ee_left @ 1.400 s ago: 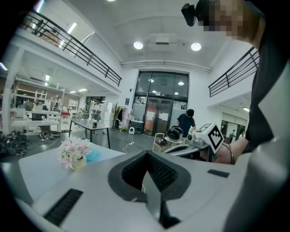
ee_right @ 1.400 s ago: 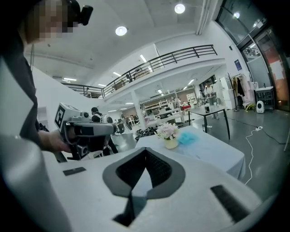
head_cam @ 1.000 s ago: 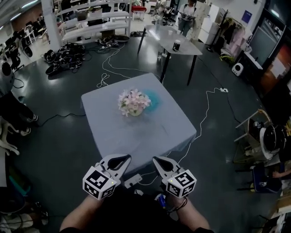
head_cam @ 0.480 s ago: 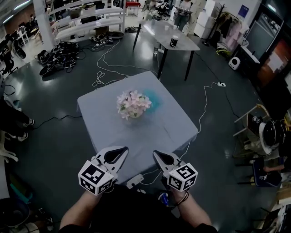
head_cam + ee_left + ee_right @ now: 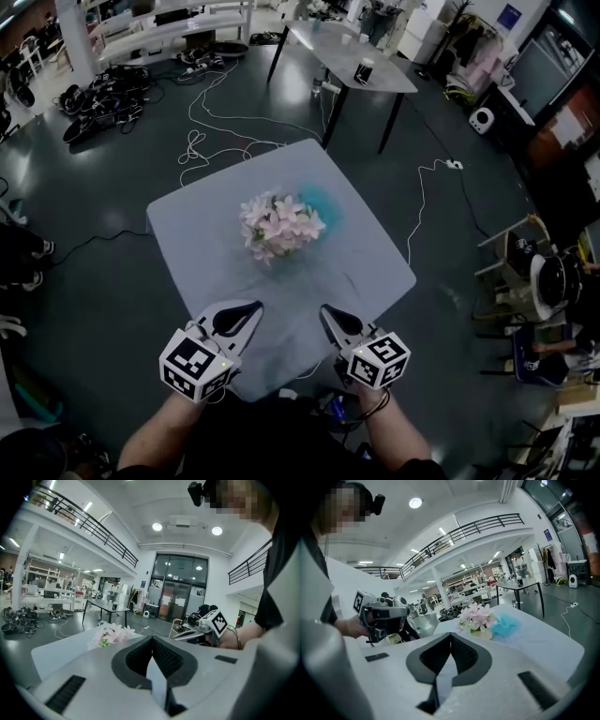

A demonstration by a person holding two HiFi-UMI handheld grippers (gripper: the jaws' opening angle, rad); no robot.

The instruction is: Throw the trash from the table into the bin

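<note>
Head view: both hands sit low in the frame. The left gripper (image 5: 251, 307) and right gripper (image 5: 328, 311) lie side by side, pointing up-frame at the near edge of the grey-clothed table (image 5: 187, 234). At its centre stands a pink flower bouquet (image 5: 279, 228), with the crumpled teal trash (image 5: 321, 201) just upper right of it.

Left gripper view: its jaws are pressed together with nothing between them, and the bouquet is ahead, left of centre.

Right gripper view: its jaws are likewise closed and empty, with bouquet and trash ahead, right of centre.
</note>
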